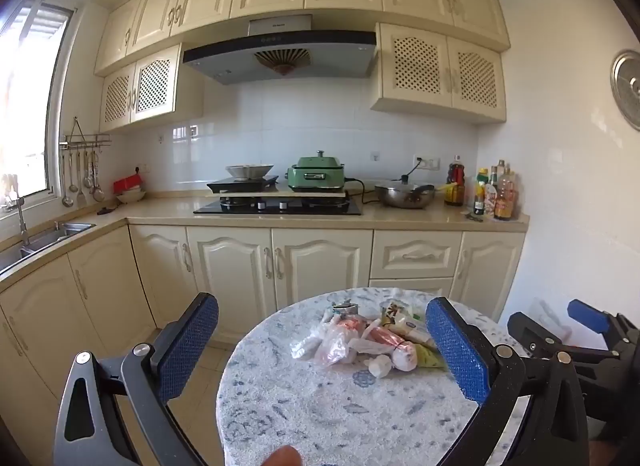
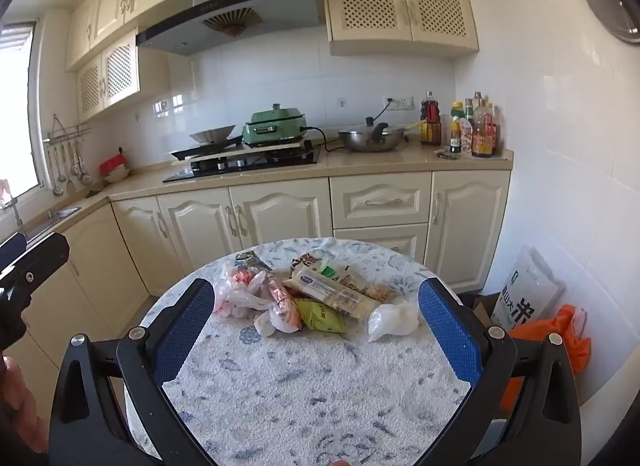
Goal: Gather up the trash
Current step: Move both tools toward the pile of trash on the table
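Nothing has been gathered yet, as far as can be judged: the trash pile (image 2: 304, 298) lies untouched toward the far side of the round table (image 2: 304, 394), and the whole collection is still to be done. Taken from left to right in the right wrist view, crumpled clear bags with pink print (image 2: 240, 290) are seen first, then an orange-red wrapper (image 2: 286, 304), a green packet (image 2: 322, 316), a long clear snack package (image 2: 340, 292) and, last, a knotted white bag (image 2: 394, 320). The left tool (image 1: 322, 350) is held wide open and empty short of the pile, and the right tool (image 2: 316, 330) is likewise spread wide with nothing between its blue pads, the pile being framed beyond them. No bin can be made out with certainty. By the left wrist view more of the sink (image 1: 48, 234) and window is shown, and the right tool is caught at the right edge, while the pile is seen smaller and partly hidden. Only in the right wrist view are an orange bag (image 2: 560, 330) and a rice sack (image 2: 528, 290) shown on the floor beside the table, where the trash might be dropped.
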The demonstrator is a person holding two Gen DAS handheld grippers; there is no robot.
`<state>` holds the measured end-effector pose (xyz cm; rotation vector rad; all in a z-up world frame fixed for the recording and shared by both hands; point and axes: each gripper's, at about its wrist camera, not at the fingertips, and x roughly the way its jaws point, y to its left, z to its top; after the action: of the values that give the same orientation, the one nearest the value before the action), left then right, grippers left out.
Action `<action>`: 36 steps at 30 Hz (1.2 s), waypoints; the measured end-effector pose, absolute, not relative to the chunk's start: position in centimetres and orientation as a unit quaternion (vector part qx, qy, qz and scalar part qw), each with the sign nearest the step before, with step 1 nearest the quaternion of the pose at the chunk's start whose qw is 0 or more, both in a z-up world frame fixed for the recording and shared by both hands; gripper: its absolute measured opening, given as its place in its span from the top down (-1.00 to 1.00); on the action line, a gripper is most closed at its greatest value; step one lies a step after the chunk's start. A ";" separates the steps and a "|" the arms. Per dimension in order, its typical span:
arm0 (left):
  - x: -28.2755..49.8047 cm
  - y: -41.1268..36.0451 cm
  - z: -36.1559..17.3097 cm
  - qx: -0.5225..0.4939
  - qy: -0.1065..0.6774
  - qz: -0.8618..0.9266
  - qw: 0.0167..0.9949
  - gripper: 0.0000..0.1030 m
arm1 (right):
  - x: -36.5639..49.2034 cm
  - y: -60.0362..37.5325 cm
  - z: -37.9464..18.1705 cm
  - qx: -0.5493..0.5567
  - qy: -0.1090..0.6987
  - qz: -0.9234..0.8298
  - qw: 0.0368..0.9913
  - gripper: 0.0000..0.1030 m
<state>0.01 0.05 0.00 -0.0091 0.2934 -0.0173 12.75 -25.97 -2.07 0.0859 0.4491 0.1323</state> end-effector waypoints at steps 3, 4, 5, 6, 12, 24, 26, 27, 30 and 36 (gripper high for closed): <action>-0.1 0.3 0.1 -0.013 0.142 -0.004 0.990 -0.99 | 12.5 -26.0 -2.1 0.037 0.224 0.065 0.972 -1.00; -0.5 0.5 0.2 -0.014 0.132 -0.002 0.991 -0.99 | 12.5 -26.0 -2.1 0.036 0.224 0.064 0.972 -1.00; -0.4 0.5 0.2 -0.013 0.134 0.002 0.991 -0.99 | 12.6 -26.1 -2.1 0.035 0.224 0.064 0.972 -1.00; -0.6 0.3 0.4 -0.014 0.133 0.003 0.991 -0.99 | 13.1 -25.8 -1.4 0.033 0.224 0.065 0.972 -1.00; -0.8 0.9 0.3 -0.032 0.124 0.009 0.992 -0.99 | 13.8 -25.5 2.4 0.026 0.208 0.071 0.975 -1.00; -1.3 1.2 0.4 -0.040 0.130 -0.006 0.991 -0.99 | 11.6 -25.2 2.9 0.015 0.165 0.072 0.983 -1.00; -1.2 1.1 0.4 -0.041 0.132 -0.008 0.990 -0.99 | 11.5 -25.2 2.6 0.015 0.162 0.071 0.984 -1.00; -1.2 1.1 0.4 -0.042 0.133 -0.009 0.990 -0.99 | 11.5 -25.3 2.5 0.016 0.162 0.070 0.984 -1.00; -1.1 1.0 0.4 -0.041 0.136 -0.013 0.990 -0.99 | 11.6 -25.8 2.4 0.019 0.163 0.071 0.984 -1.00; -0.5 0.6 0.2 -0.041 0.137 -0.022 0.989 -0.99 | 11.9 -26.5 2.0 0.021 0.169 0.069 0.983 -1.00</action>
<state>-0.46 0.59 0.22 -0.0822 0.2756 -0.0434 11.92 -26.48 2.02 0.0420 0.3406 0.1387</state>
